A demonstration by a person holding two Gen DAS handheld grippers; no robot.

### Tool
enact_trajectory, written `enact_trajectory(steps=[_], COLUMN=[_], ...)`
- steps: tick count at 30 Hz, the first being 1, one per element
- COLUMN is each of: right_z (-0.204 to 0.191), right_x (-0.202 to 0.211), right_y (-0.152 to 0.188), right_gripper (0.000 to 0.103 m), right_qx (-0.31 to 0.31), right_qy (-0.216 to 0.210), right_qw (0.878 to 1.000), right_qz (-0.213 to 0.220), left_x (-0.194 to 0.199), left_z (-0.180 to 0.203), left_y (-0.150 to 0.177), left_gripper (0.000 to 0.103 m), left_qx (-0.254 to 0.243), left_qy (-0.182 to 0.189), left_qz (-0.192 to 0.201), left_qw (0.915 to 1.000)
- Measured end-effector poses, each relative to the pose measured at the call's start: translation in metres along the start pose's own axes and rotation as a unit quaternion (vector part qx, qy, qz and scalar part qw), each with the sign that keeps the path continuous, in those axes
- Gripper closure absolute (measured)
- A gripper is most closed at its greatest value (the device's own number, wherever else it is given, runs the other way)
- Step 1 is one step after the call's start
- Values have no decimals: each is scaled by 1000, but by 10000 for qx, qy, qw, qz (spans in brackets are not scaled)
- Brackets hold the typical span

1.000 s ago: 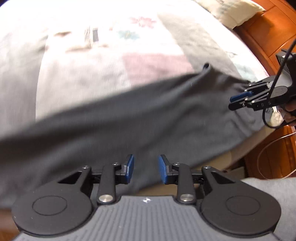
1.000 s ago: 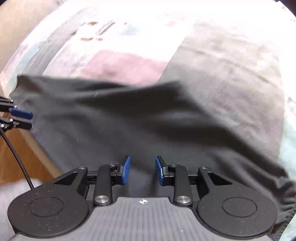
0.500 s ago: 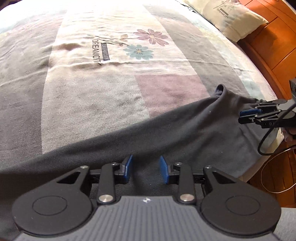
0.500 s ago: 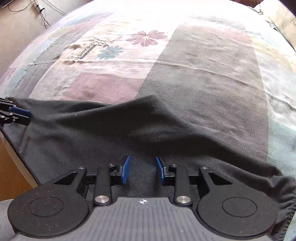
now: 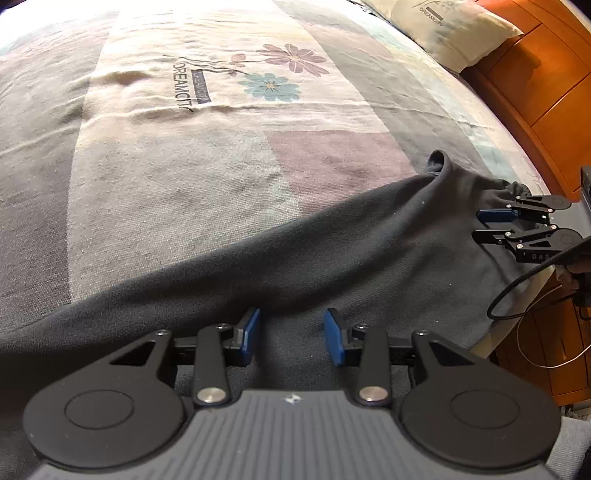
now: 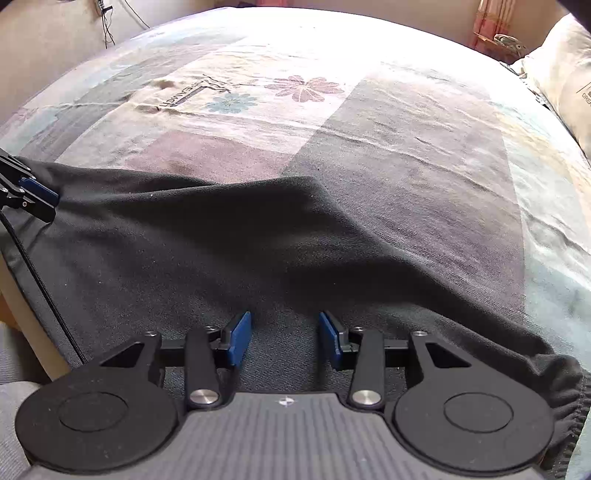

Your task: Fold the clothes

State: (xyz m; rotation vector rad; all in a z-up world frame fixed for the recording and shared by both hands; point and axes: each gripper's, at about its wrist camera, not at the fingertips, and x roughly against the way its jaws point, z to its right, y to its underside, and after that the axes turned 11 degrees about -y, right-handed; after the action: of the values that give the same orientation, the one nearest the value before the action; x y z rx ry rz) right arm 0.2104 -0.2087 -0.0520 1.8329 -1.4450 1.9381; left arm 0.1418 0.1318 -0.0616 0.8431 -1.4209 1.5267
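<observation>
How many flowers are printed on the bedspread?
2. A purple flower sits on the pale middle panel of the bedspread, and a blue flower lies just below and left of it. More could be hidden under the dark garment.

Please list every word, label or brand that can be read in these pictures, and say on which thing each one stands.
"DREAMCITY": printed on the bedspread, beside the flowers.
"DREAMCITY": on the pillow, small but legible.
"DAS": white letters on the right gripper; the rest is cut off.
Small label box beside the bedspread word: too blurred to read.
Dark garment: no text visible.
</observation>
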Motion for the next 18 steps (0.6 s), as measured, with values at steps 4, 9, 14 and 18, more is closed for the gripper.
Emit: enact_trajectory(steps=[4,9,14,18], right_z=[0,1,0,-6], right_x=[1,2,2,1], right_y=[6,15,23,28], right_gripper=[56,55,54,53], right_qx=[79,97,160,177], right_qy=[1,-32,7,156], right_qw=[9998,9989,9971,9955], right_qz=[180,452,747,914], left_x=[1,1,3,7], left_z=[3,6,9,16], left_y=[1,2,6,16], left_gripper=[65,64,62,62], left_qx=[-70,-125,-58,-245], left_qy=[-96,-202,-291,-464], left_qz=[58,119,223,515], left_qw=[9999,9996,9993,9973])
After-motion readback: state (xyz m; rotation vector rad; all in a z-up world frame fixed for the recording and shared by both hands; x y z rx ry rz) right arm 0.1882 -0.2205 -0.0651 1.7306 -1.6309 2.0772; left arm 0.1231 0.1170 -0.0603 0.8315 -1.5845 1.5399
